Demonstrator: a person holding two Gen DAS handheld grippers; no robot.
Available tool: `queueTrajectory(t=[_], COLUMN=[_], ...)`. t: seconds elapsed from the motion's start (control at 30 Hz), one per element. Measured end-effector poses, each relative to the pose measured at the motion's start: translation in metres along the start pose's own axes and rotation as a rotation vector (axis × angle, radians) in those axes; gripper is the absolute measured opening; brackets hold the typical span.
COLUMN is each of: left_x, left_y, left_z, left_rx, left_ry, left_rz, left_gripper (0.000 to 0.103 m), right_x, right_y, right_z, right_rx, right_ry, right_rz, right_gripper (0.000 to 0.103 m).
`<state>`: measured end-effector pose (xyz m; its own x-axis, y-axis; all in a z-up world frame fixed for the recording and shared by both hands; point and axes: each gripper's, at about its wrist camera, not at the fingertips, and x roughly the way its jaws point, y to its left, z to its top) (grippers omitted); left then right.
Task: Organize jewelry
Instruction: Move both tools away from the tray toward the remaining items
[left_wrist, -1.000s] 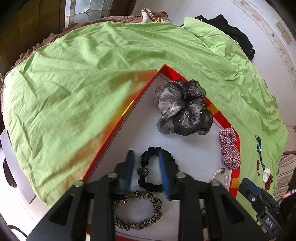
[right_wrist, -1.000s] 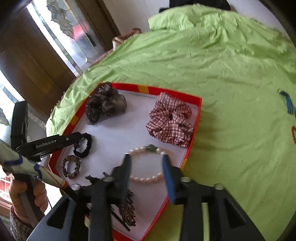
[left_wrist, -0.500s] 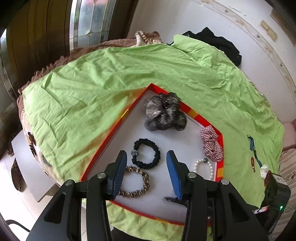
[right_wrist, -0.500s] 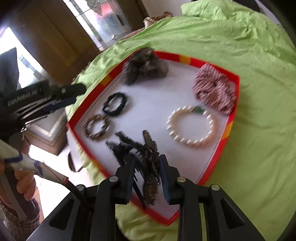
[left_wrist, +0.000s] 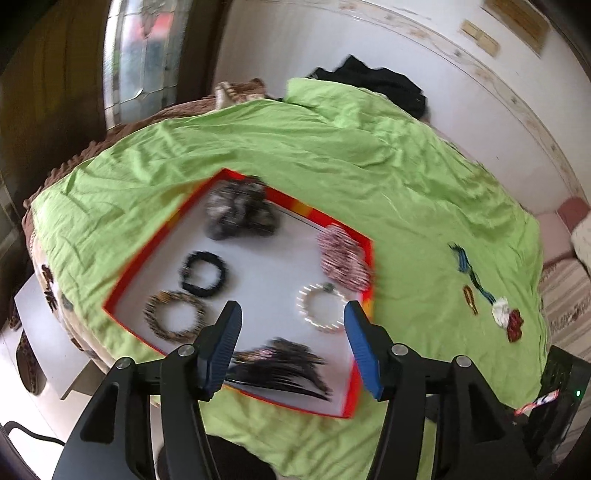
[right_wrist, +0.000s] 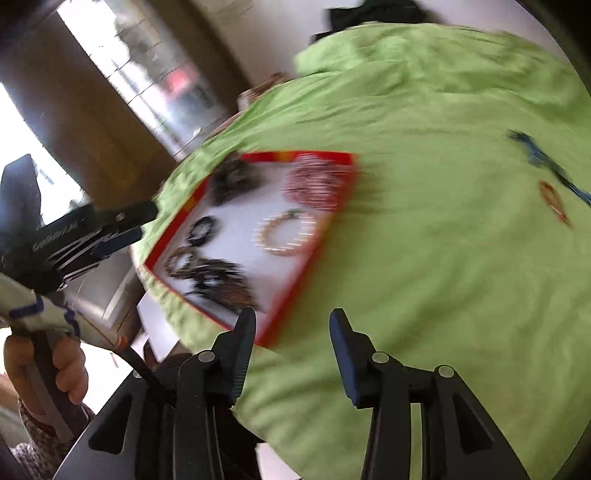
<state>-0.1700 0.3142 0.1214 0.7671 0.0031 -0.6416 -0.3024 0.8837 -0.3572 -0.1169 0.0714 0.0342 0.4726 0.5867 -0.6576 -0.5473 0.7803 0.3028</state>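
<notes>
While both grippers hang above the green sheet (left_wrist: 332, 155), neither holds anything. The left gripper (left_wrist: 291, 347) has its jaws apart, they have just been opening, w/ nothing between the pads; it is over the near edge of the tray (left_wrist: 364, 365). The tray is red-rimmed w/ a white floor and lies on the sheet's left part.

Inside the tray, left to right: a leopard band (left_wrist: 174, 320) near the left corner, a black band (left_wrist: 203, 273) just behind it, a grey scrunchie (left_wrist: 240, 218) by the far corner, dark hair clips (left_wrist: 284, 365) at the near edge, a pearl bracelet (left_wrist: 321, 308) near the right edge, and a plaid scrunchie (left_wrist: 343, 264) against the right rim. All are blurred, so fine detail I cannot tell.

On the sheet's right part, well apart from the tray, lie a blue strap (left_wrist: 467, 264), a small brown piece (left_wrist: 470, 298) and a white-and-red item (left_wrist: 508, 317).

The right gripper (right_wrist: 291, 332) also has jaws apart, just opened wider, empty, over bare sheet beside the tray's near-right corner. In its view, at left, a hand (right_wrist: 55, 365) grips the handle of the left gripper. A black cloth (left_wrist: 373, 83) lies at the sheet's far edge.
</notes>
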Motion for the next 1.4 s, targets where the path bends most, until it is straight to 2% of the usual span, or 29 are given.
queueTrajectory(t=[0.17,0.27,0.4,0.5,0.57,0.63,0.7,0.77,0.87,1.0,1.17,1.27,1.4], left_x=[-0.001,-0.001,-0.008,-0.014,-0.02,-0.026,-0.032,-0.041,-0.048,-0.049,-0.037,-0.016,0.018], left_y=[-0.057,-0.085,-0.115,-0.129,-0.137,-0.144,-0.149,-0.153,-0.156,-0.154,-0.148,-0.154,-0.179], left_z=[-0.022,-0.031,-0.048,-0.06,-0.067,-0.072,-0.078,-0.084,-0.09,-0.089,-0.072,-0.064,-0.053], left_rx=[0.072,0.118,0.165,0.199,0.22,0.24,0.254,0.27,0.285,0.294,0.259,0.256,0.273], left_ry=[-0.001,0.005,0.004,0.01,0.013,0.012,0.005,-0.002,-0.002,0.003,0.003,0.046,0.119], left_rz=[-0.047,-0.063,-0.087,-0.099,-0.105,-0.113,-0.122,-0.139,-0.148,-0.135,-0.075,-0.053,-0.083], left_gripper=[0.057,0.057,0.057,0.057,0.057,0.057,0.057,0.058,0.061,0.061,0.061,0.061,0.061], right_x=[-0.051,-0.1,-0.192,-0.272,-0.329,-0.375,-0.41,-0.428,-0.419,-0.365,-0.3,-0.264,-0.232], right_y=[-0.06,-0.095,-0.129,-0.137,-0.137,-0.131,-0.127,-0.126,-0.135,-0.175,-0.236,-0.263,-0.292], right_z=[-0.027,-0.035,-0.027,-0.015,-0.009,-0.007,-0.012,-0.025,-0.044,-0.062,-0.071,-0.065,-0.056], right_rx=[0.13,0.194,0.231,0.232,0.232,0.228,0.235,0.255,0.293,0.379,0.465,0.476,0.473], right_ry=[-0.066,-0.146,-0.31,-0.458,-0.561,-0.634,-0.689,-0.72,-0.687,-0.561,-0.439,-0.37,-0.332], right_rz=[-0.08,-0.149,-0.276,-0.372,-0.435,-0.494,-0.529,-0.535,-0.539,-0.512,-0.445,-0.427,-0.409], right_gripper=[0.045,0.045,0.045,0.046,0.057,0.061,0.064,0.075,0.077,0.077,0.077,0.076,0.074])
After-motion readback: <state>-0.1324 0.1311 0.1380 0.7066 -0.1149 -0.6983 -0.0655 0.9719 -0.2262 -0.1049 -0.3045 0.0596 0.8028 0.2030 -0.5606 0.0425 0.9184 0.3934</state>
